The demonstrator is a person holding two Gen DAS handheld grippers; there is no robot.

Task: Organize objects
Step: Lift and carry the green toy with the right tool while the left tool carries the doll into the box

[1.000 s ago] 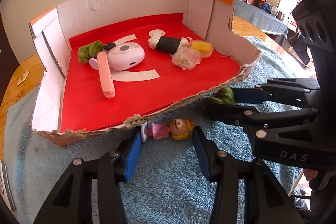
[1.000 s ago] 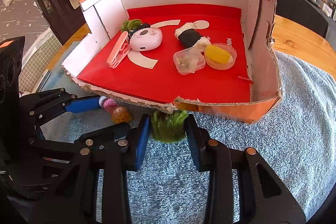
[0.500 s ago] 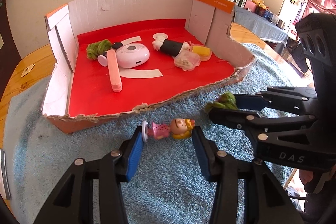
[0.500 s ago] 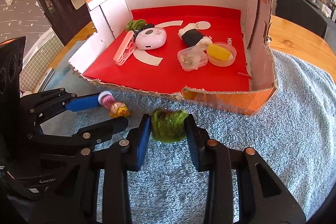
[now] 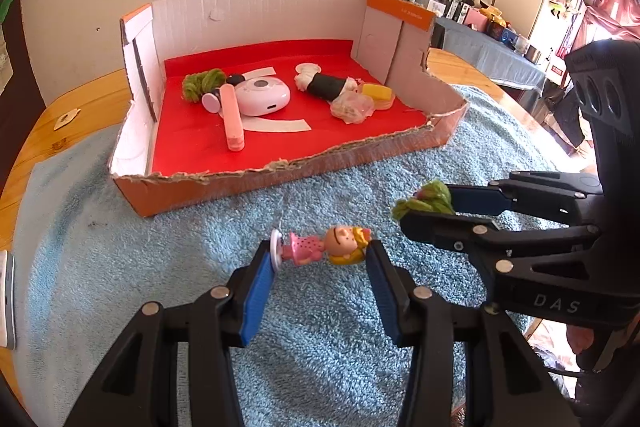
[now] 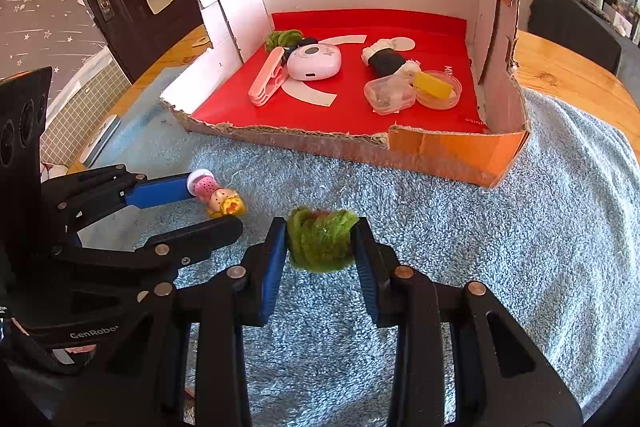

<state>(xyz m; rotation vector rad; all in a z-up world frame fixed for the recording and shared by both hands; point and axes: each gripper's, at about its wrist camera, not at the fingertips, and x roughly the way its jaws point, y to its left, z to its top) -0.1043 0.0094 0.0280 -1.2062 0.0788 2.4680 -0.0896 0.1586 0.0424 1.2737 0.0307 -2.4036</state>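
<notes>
Doll figure (image 5: 326,246): you have it clamped lengthwise between the blue pads of your left gripper (image 5: 320,259), white round base on the left pad, yellow-haired head on the right pad, lying level above the towel and in front of the box.
Green fuzzy ball (image 6: 320,243): it sits squeezed between the pads of your right gripper (image 6: 320,247), clear of the towel, near the box's torn front edge.
Left fingers: clenched on the doll figure, part-way apart because the doll spans the gap.
Right fingers: clenched tight on the green fuzzy ball, which bulges above and below the pads.
Your two grippers: side by side, close but not touching, both pointing down towards the box.
Cardboard box (image 6: 452,151): open-topped, red floor, white inner walls, orange outer skin, front wall torn low and ragged; it stands on the towel just beyond both held things.
Box, left group: a second green tuft (image 6: 282,38) at the back, a pink round device (image 6: 314,62) beside it, and a pink bar-shaped case (image 6: 268,79) leaning against the device.
Box, right group: a black-and-white roll (image 6: 386,58), a clear lidded tub (image 6: 388,94) in front of it, and a shallow clear dish with a yellow block (image 6: 434,86) touching the tub.
Blue towel (image 6: 540,227): covers the wooden table (image 6: 568,67) under the box and your grippers.
</notes>
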